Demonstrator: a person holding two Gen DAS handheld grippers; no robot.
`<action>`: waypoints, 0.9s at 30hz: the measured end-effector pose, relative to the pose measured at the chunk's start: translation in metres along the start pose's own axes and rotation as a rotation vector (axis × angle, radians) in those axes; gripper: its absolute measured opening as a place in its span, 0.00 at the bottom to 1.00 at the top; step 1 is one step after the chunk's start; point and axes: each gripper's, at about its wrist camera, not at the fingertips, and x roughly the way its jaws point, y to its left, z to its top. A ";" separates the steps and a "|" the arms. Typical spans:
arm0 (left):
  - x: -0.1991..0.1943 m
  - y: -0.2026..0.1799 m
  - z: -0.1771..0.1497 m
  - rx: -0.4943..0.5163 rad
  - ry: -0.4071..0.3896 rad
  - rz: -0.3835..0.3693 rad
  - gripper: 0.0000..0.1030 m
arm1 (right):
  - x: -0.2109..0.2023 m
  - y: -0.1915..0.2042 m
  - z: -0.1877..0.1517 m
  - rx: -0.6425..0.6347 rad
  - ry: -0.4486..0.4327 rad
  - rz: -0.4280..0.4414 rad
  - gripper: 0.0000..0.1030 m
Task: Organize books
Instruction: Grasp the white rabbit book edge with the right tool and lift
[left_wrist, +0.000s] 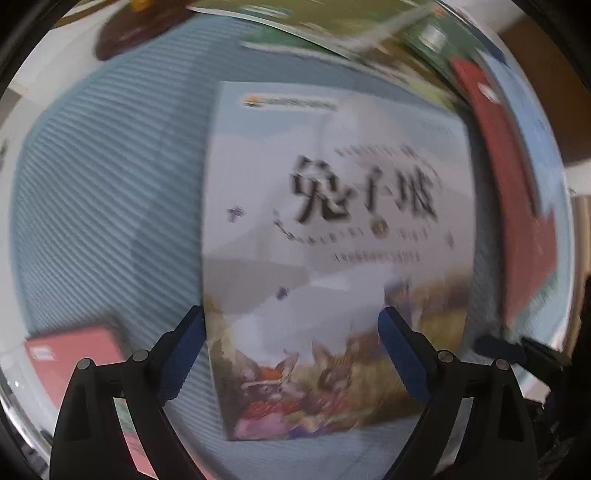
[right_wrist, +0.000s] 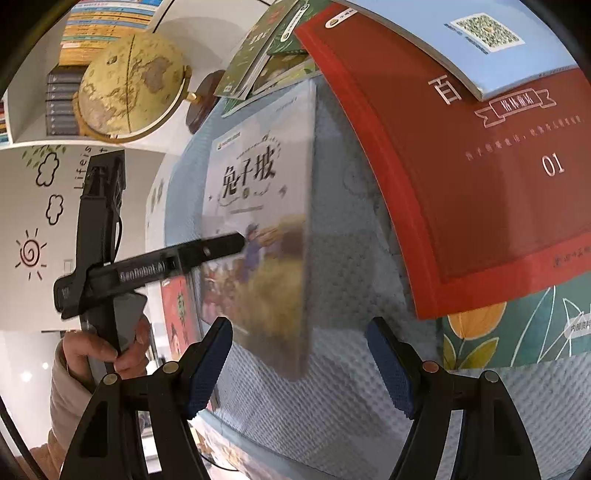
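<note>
left tool (left_wrist: 291, 325) spread wide over my rabbit book (left_wrist: 332, 236), not gripping | right tool (right_wrist: 299, 343) released too, nothing in it | book flat on blue surface (left_wrist: 110, 192), red book (right_wrist: 461, 184) to its right

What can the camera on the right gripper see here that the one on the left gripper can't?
Only the right wrist view shows the globe, the wall drawings of a sun and clouds, the person's hand holding the left gripper from outside, and the red book's full cover with a pale blue booklet on it.

Only the left wrist view shows a pink book at its lower left.

Both show the rabbit storybook lying flat on the blue cloth, with each gripper's own open fingers in front.
</note>
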 end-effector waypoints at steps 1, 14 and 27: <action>0.001 -0.007 -0.003 0.005 0.005 -0.028 0.88 | 0.000 -0.001 -0.001 -0.004 0.005 0.003 0.72; 0.011 -0.033 -0.094 -0.110 -0.003 -0.294 0.86 | -0.027 -0.022 -0.065 -0.131 0.177 -0.088 0.72; 0.014 0.023 -0.130 -0.336 -0.076 -0.583 0.78 | -0.033 -0.044 -0.029 -0.179 0.146 0.099 0.68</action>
